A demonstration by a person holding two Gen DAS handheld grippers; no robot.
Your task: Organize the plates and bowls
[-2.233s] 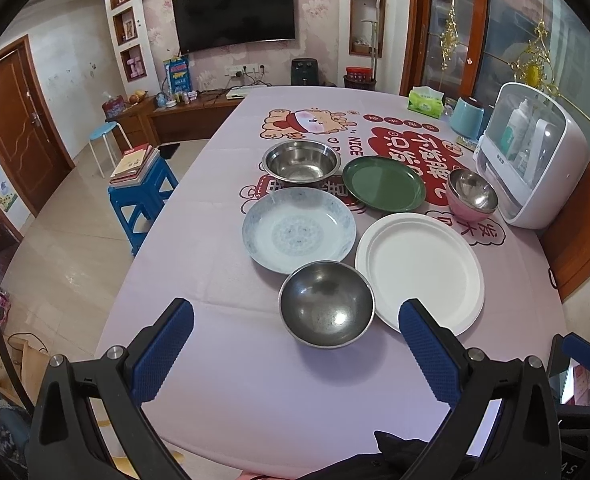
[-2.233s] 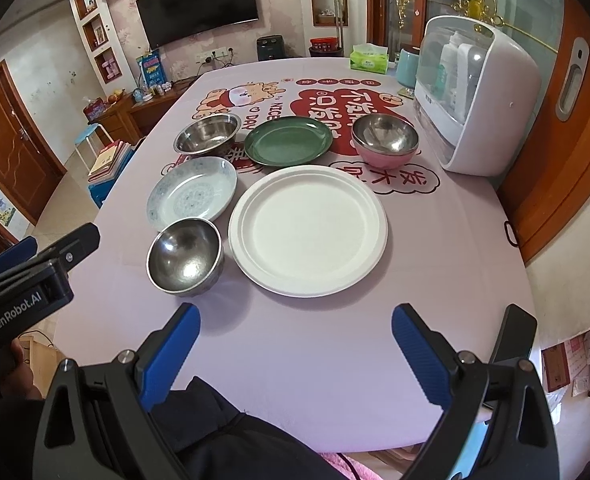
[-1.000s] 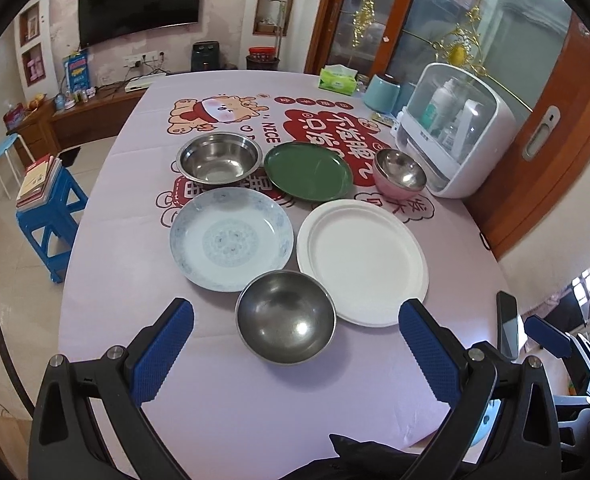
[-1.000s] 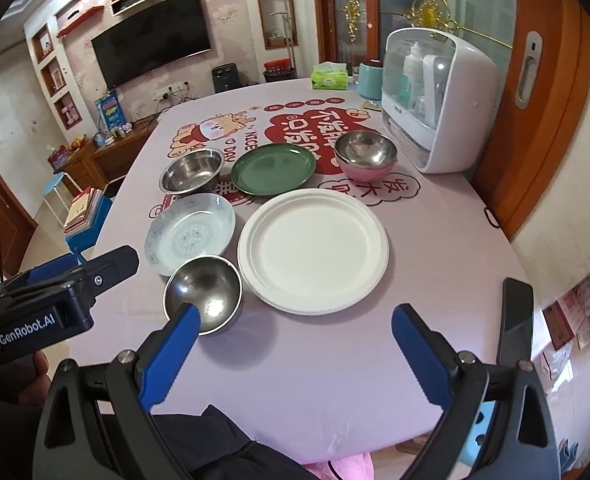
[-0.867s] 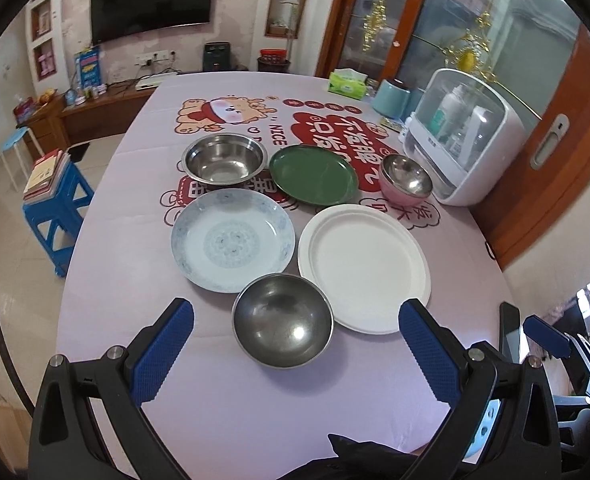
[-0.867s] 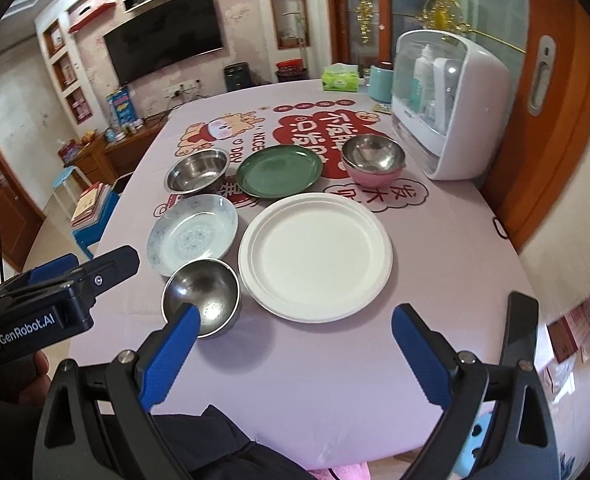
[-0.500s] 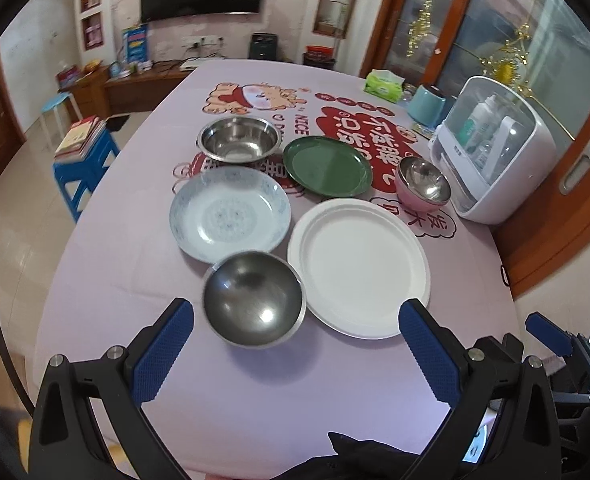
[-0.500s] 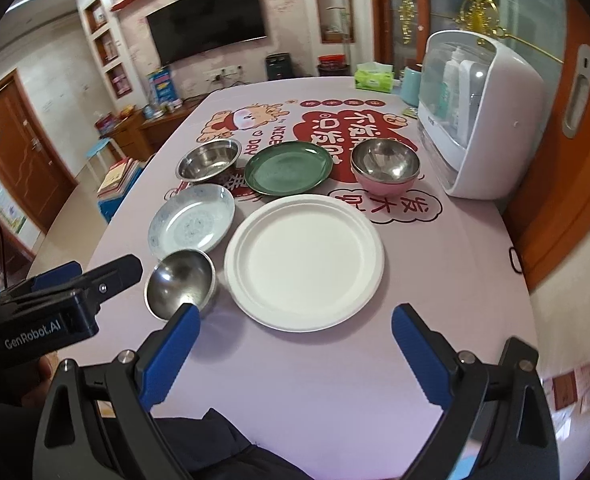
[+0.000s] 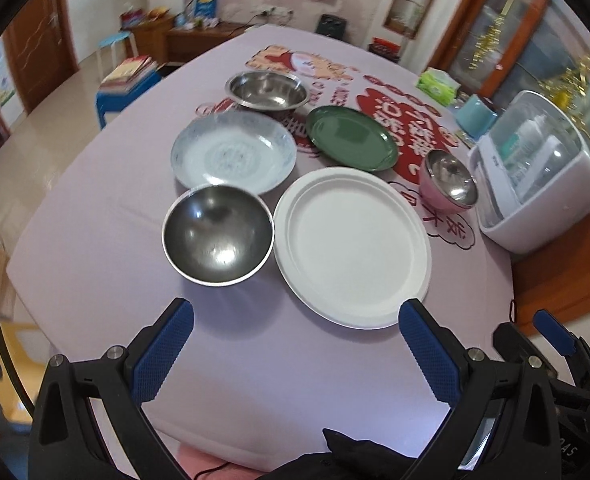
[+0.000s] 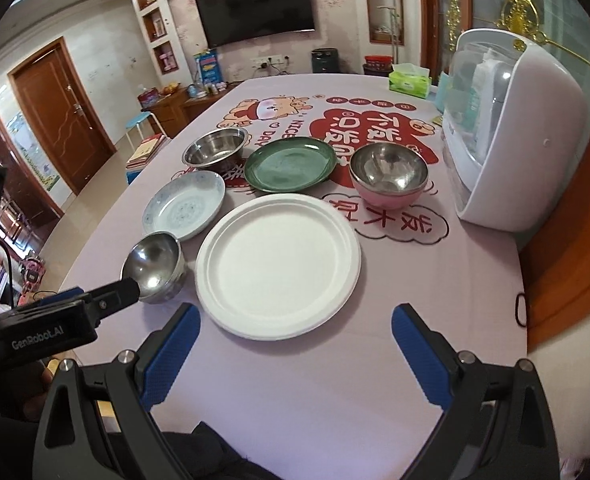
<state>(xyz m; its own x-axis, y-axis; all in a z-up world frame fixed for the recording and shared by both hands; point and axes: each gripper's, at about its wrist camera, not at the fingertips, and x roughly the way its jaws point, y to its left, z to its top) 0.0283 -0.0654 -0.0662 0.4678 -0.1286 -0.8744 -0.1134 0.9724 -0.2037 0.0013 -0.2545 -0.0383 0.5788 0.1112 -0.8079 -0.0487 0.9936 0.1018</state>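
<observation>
Crockery lies ungrouped on the pink tablecloth. Since half a second ago the left gripper has advanced toward the steel bowl, which now fills the left centre of its frame; the right-wrist view shows one left finger reaching this bowl's near rim. Both grippers stand wide, holding nothing; the right gripper hovers below the white plate. Judgement: stacking has not started, and the bowl is probably first.

Three plates, three bowls, one tissue box.
</observation>
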